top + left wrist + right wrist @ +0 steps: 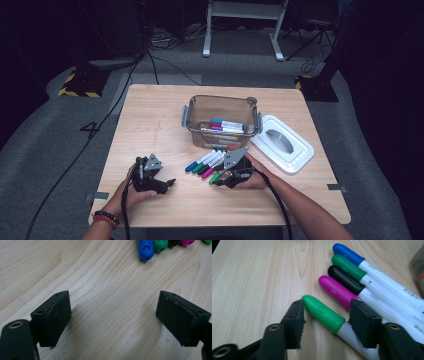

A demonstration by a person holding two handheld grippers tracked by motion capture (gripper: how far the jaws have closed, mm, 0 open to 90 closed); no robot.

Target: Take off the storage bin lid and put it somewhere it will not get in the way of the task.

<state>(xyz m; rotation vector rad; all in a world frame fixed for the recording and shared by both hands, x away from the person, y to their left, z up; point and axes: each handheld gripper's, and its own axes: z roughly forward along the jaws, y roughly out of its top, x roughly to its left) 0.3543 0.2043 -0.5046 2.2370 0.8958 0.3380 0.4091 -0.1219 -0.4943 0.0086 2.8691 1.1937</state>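
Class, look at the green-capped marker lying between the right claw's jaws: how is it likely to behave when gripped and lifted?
The green-capped marker looks rigid plastic, so it should stay straight. Its round, smooth barrel could roll on the table or slip between the pads. It is slim, so probably light.

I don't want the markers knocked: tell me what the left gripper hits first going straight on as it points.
Probably the bare table, since the left gripper tilts down at it; skimming on, the blue marker cap comes next. Depth unclear.
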